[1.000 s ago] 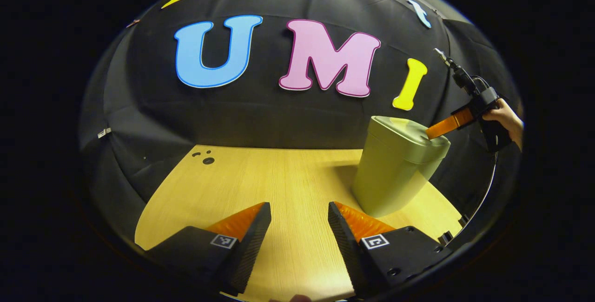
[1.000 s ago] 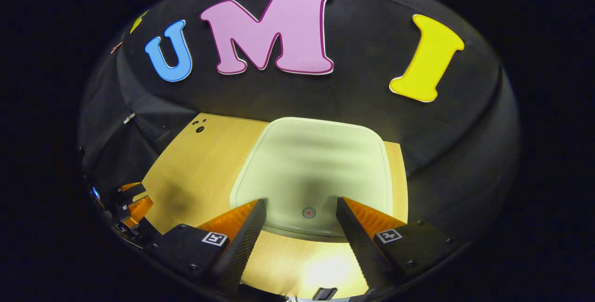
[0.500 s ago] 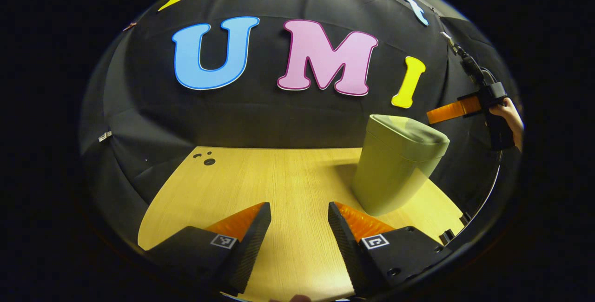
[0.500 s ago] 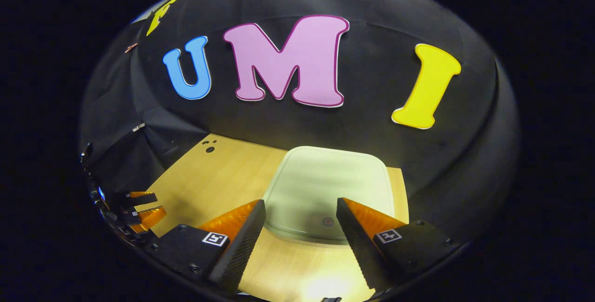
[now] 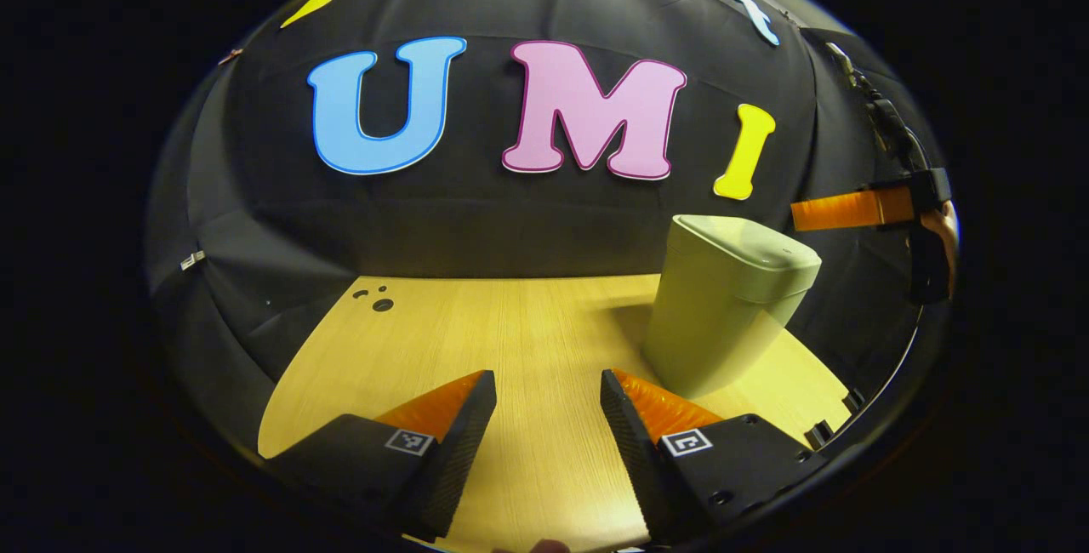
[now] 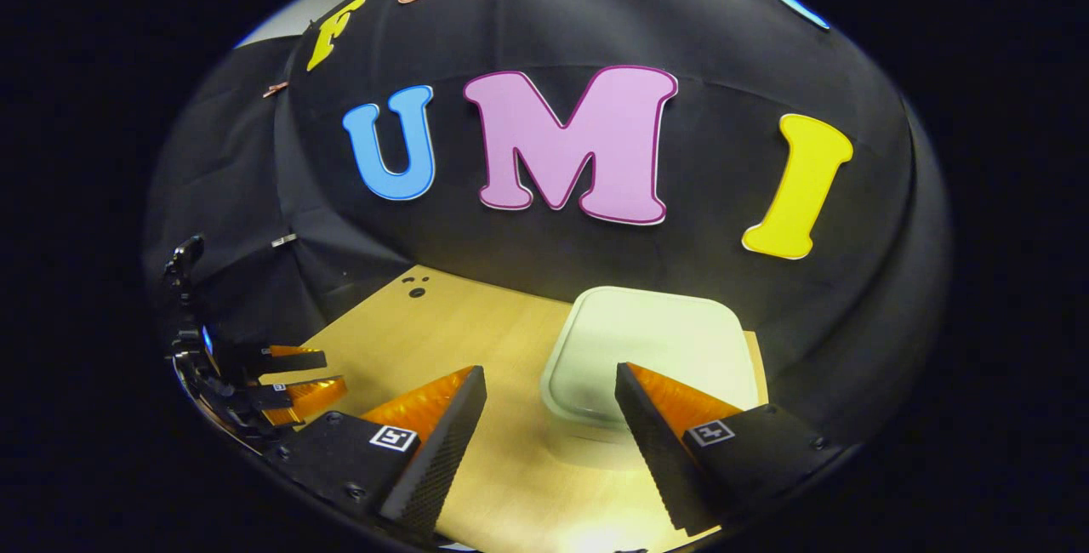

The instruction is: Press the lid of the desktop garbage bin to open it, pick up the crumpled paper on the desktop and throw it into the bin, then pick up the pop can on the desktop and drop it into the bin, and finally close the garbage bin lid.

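Observation:
The pale green garbage bin [image 5: 723,306] stands on the wooden desktop [image 5: 476,323] at the right, its lid [image 5: 749,244] down. My left gripper [image 5: 544,391] hovers low over the desk's near edge, open and empty, left of the bin. My right gripper [image 5: 838,211] is in the air to the right of the bin and above its lid, held by a hand [image 5: 940,225]. In the right gripper view, my right gripper [image 6: 549,387] is open and empty, above and in front of the bin lid [image 6: 655,349]. The left gripper [image 6: 293,374] sits far left in that view.
A few small dark holes [image 5: 374,298] mark the desk's far left corner. The black cloth wall rises close behind the desk and the bin. A cable [image 5: 885,111] runs up from the right gripper.
My right gripper has lifted off the bin lid and pulled back up and to the right. The lid stays down. My left gripper has held nearly still.

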{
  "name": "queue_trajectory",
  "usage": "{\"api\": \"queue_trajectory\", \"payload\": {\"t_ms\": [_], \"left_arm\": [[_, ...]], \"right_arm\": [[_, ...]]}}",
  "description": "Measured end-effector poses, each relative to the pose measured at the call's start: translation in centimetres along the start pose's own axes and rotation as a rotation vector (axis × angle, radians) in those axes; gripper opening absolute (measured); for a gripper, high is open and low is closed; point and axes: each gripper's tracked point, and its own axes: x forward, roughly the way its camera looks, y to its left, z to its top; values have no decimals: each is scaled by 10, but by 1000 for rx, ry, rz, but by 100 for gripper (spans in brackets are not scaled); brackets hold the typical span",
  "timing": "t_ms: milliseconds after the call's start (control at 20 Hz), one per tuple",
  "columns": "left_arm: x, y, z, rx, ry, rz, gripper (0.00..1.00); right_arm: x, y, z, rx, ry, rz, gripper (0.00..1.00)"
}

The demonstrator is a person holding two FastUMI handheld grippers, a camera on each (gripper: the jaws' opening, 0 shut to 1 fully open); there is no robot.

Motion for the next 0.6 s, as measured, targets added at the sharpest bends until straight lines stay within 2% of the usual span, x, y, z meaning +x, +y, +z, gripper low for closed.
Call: {"api": "queue_trajectory", "payload": {"t_ms": [300,600], "left_arm": [[0,-6,0,13,3,-14,82],[-2,-8,-2,20,8,-16,82]], "right_arm": [[-12,36,-22,16,-8,79,99],[-18,47,-49,18,6,77,99]]}}
